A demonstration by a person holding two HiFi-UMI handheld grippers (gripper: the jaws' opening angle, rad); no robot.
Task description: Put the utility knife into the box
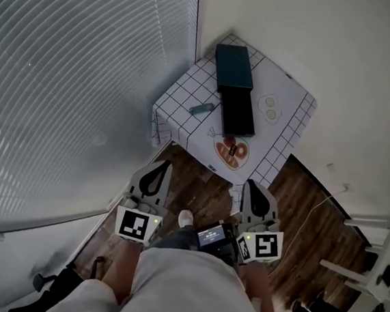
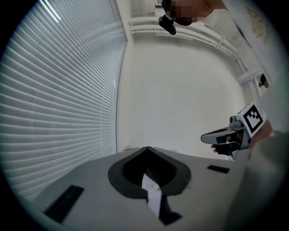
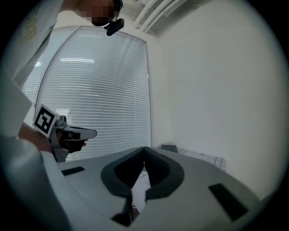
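A small grey-teal utility knife (image 1: 201, 108) lies on the left part of a little table (image 1: 177, 126) covered with a white checked cloth. To the knife's right on the cloth sits an open black box (image 1: 238, 111), with its dark teal lid (image 1: 234, 68) lying just behind it. Both grippers hang low near my body, well short of the table. My left gripper (image 1: 159, 165) is shut with nothing in it, its tips meeting (image 2: 147, 148). My right gripper (image 1: 252, 185) is also shut and holds nothing (image 3: 144, 148).
The table stands in a corner, with window blinds (image 1: 73, 71) to its left and white walls (image 1: 342, 56) behind and to the right. Wooden floor (image 1: 205, 194) lies between me and the table. A white rack (image 1: 370, 258) stands at the right edge.
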